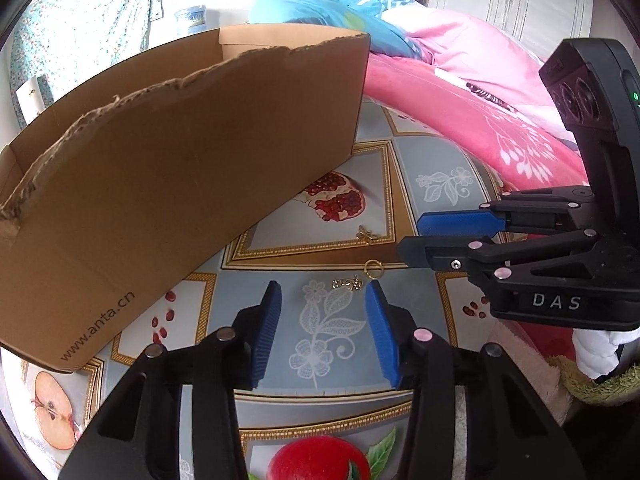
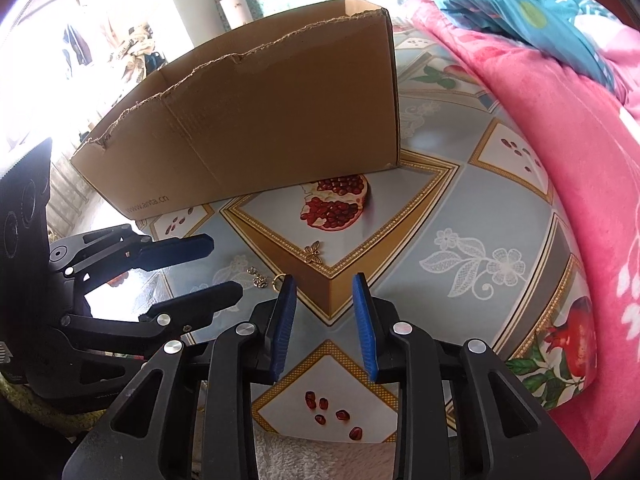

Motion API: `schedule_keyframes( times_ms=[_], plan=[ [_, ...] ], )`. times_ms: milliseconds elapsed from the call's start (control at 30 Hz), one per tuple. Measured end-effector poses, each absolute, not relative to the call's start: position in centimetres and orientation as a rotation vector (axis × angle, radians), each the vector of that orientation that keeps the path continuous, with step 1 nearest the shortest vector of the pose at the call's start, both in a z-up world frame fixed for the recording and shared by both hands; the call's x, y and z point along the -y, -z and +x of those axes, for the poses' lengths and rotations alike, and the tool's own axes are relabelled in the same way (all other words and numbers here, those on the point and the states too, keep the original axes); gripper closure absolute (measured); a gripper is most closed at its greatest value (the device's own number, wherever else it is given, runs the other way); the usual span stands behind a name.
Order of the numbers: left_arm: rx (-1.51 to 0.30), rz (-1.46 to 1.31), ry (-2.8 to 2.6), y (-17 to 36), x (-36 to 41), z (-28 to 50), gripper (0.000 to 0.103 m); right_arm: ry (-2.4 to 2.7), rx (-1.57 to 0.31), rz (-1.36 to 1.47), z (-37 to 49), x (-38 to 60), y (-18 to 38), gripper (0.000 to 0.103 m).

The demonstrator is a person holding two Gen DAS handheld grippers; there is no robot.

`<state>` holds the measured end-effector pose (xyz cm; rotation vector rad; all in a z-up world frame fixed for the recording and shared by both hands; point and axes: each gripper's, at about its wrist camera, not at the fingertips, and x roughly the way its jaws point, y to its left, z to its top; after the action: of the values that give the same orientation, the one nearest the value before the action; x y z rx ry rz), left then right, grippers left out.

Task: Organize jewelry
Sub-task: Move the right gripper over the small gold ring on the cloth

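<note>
Three small gold pieces lie on the fruit-print tablecloth (image 1: 440, 152): a butterfly charm (image 1: 366, 234) (image 2: 313, 252), a ring (image 1: 373, 269) (image 2: 279, 280) and a little cluster of beads (image 1: 347, 283) (image 2: 258, 278). My left gripper (image 1: 323, 286) (image 2: 224, 268) is open, and the cluster lies just past its right fingertip, not between the pads. My right gripper (image 2: 324, 280) (image 1: 408, 236) is open too, with nothing between its blue pads; the ring lies just outside its left fingertip. A torn-rimmed cardboard box (image 1: 180, 160) (image 2: 260, 120) stands behind the jewelry.
A pink quilt (image 1: 460, 92) (image 2: 580, 140) and a blue blanket (image 1: 320, 12) are piled along the table's right side. A white-gloved hand (image 1: 596, 352) holds the right gripper. A pale towel (image 2: 320, 460) lies at the near edge.
</note>
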<state>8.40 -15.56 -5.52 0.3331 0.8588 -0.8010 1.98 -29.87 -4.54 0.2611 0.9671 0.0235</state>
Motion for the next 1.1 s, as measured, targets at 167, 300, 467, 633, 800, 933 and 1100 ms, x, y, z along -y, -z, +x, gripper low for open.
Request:
schedule_keyframes(
  times_ms=[167,300,467,633,800,933,1100],
  plan=[
    [-0.866,0.359,0.815,6.0,16.4,8.6,0.069,-0.020,-0.966,0.272,2.0,30.5,4.7,0.076],
    [-0.849,0.392,0.820,6.1,17.1,8.5,0.071,-0.016,-0.969,0.281,1.9,30.6,4.8,0.076],
    [-0.827,0.437,0.822,6.2,17.9,8.3,0.079,-0.016,-0.971,0.288,1.9,30.6,4.9,0.076],
    [-0.818,0.444,0.830,6.2,18.2,8.1,0.094,-0.016,-0.971,0.289,1.9,30.6,4.9,0.076],
    [-0.833,0.418,0.818,6.2,17.5,8.3,0.099,-0.016,-0.972,0.286,2.0,30.6,5.0,0.076],
    [-0.851,0.383,0.790,6.1,16.3,8.5,0.099,-0.020,-0.974,0.284,2.1,30.4,5.0,0.076],
    [-0.865,0.358,0.741,6.0,14.8,8.7,0.099,-0.032,-0.977,0.273,2.2,29.7,5.1,0.076]
  ],
)
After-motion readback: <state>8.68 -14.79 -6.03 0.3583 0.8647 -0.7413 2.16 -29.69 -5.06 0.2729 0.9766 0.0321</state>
